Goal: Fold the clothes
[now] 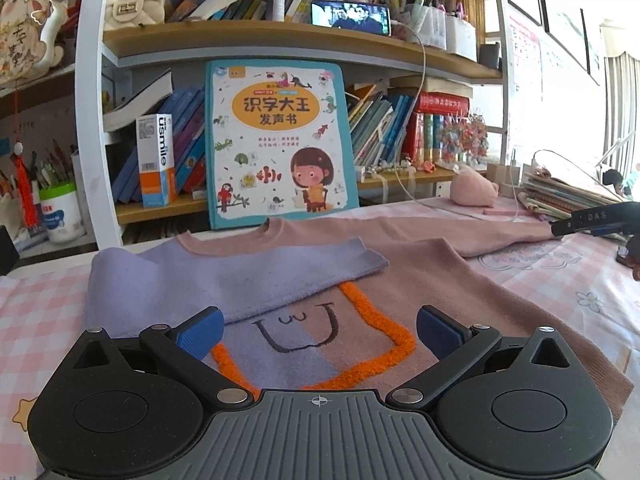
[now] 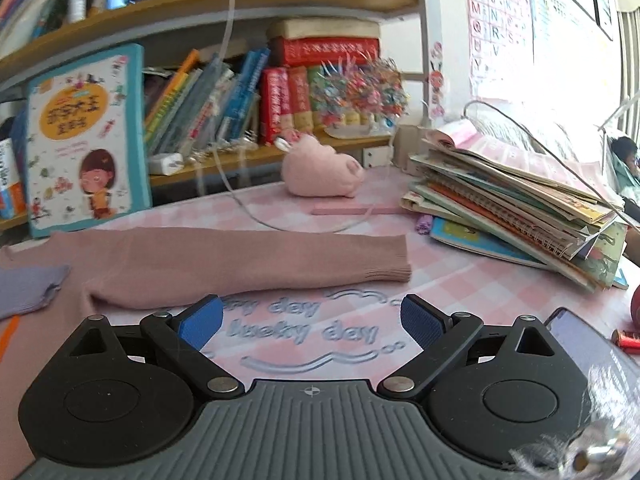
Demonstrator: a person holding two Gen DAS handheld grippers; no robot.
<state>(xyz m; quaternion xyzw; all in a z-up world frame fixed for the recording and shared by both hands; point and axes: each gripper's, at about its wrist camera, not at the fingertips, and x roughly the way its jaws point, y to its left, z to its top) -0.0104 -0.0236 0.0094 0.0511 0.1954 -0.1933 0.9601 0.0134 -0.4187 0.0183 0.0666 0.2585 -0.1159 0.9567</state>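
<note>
A pink and purple sweater [image 1: 448, 280] with an orange outline and a face on its chest lies flat on the pink checked tablecloth [image 1: 568, 304]. Its purple left sleeve [image 1: 224, 272] is folded across the chest. Its pink right sleeve [image 2: 248, 264] lies stretched out to the right, cuff [image 2: 390, 268] flat on the cloth. My left gripper [image 1: 318, 330] is open and empty, low over the sweater's chest. My right gripper [image 2: 312, 322] is open and empty, over the bare cloth just in front of the pink sleeve.
A children's book [image 1: 276, 140] leans on the bookshelf [image 1: 304, 46] behind the sweater. A pink plush toy [image 2: 320, 174], a white cable [image 2: 256, 216] and a stack of books [image 2: 516, 204] lie at the back right. A phone [image 2: 580, 344] lies at right.
</note>
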